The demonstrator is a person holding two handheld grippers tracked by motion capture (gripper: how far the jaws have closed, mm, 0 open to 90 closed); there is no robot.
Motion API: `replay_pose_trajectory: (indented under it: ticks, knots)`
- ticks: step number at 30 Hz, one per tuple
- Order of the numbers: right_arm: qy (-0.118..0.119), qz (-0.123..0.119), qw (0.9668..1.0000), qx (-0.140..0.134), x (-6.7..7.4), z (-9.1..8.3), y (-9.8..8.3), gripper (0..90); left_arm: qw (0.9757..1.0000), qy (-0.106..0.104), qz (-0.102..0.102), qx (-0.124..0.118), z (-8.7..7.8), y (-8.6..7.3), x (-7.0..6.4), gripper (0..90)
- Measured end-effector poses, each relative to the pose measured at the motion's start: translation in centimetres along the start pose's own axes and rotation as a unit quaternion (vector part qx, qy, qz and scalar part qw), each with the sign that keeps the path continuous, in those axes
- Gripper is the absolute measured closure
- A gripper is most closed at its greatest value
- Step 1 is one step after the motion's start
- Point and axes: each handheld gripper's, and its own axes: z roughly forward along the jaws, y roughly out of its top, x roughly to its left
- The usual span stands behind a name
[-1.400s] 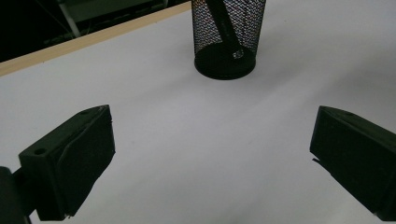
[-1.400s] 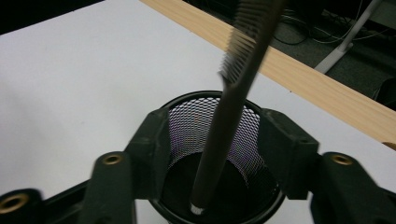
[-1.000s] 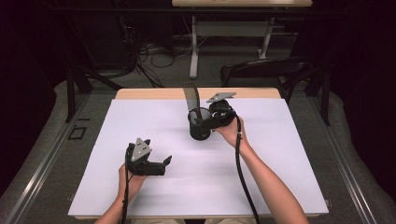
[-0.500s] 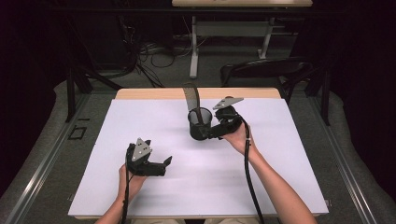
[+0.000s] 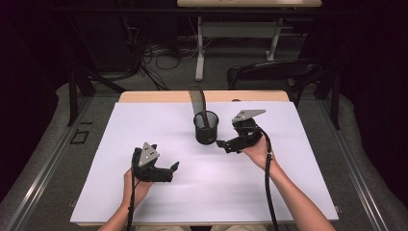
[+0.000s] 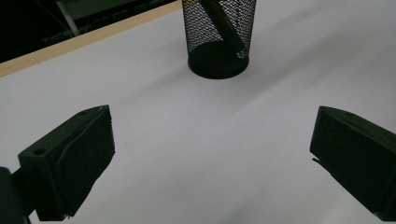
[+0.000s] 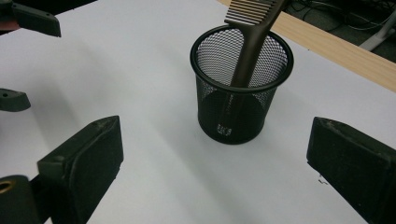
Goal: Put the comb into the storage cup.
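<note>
Beside the mesh cup [image 5: 206, 128], the right gripper [image 5: 224, 144] has just opened and withdrawn, empty; comb [image 5: 198, 103] deposited.

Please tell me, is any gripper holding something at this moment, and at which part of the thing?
Nothing is held. The right gripper has just opened its jaws and stands apart from the mesh cup with the comb in it. The left gripper is open over the table.
</note>
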Motion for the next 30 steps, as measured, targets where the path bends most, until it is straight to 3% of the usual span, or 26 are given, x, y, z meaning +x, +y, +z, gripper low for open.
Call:
replay_pose_trajectory:
  ticks: [10, 30]
  knots:
    - [0.000, 0.001, 1.0000, -0.002, 0.3, -1.8, -1.6, 1.9, 1.0000, -0.004, 0.001, 0.007, -1.3, -0.5, 0.2, 0.0]
    - [-0.008, -0.005, 0.9998, 0.019, 1.2, -4.0, -5.1, 0.3, 0.9997, 0.001, -0.019, 0.016, -3.6, -2.4, 1.1, 0.0]
